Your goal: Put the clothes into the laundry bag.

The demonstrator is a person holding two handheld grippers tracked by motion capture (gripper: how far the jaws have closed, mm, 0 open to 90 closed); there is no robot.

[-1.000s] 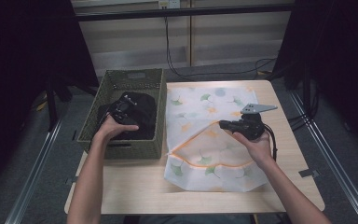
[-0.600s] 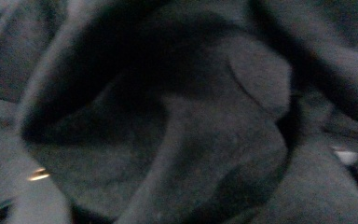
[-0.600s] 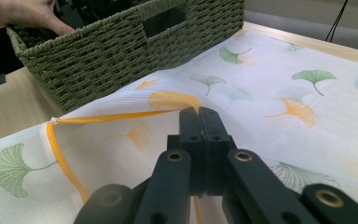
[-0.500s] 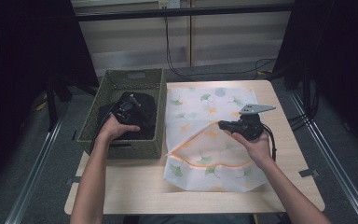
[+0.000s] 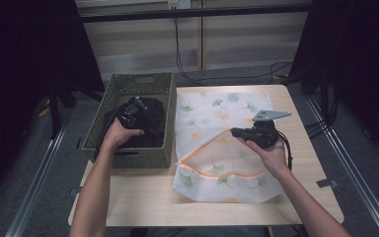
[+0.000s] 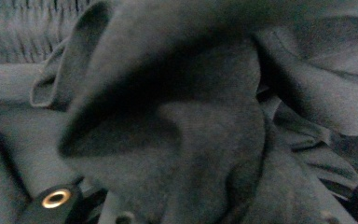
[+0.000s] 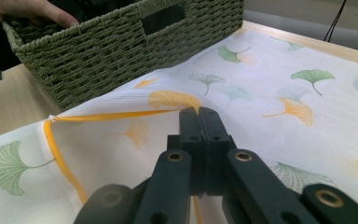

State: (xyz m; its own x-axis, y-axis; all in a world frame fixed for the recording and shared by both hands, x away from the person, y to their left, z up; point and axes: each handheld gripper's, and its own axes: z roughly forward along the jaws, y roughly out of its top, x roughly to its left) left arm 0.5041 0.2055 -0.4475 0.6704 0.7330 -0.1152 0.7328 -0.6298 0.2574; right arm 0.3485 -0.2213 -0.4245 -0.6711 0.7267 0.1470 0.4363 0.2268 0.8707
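Left gripper (image 5: 131, 114) down in the green woven basket (image 5: 164, 89), jaws just closing into the dark garment (image 6: 177, 121) bunched between them. Right gripper (image 7: 199, 122) jaws pressed together, pinching the orange-edged flap of the leaf-print bag (image 5: 212, 148) on the bench (image 5: 296, 197).

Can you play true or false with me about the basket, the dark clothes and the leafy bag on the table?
1. The dark clothes are inside the green woven basket. True.
2. The left tongs are up in the air above the leafy bag. False: they are down in the basket, among the dark clothes, and their jaws have just been closing.
3. The right tongs are shut over the bag's orange edge. True.
4. The leafy bag is red with stars. False: it is white with green and orange leaves.
5. The basket sits on top of the bag. False: it stands beside it on the wooden table.
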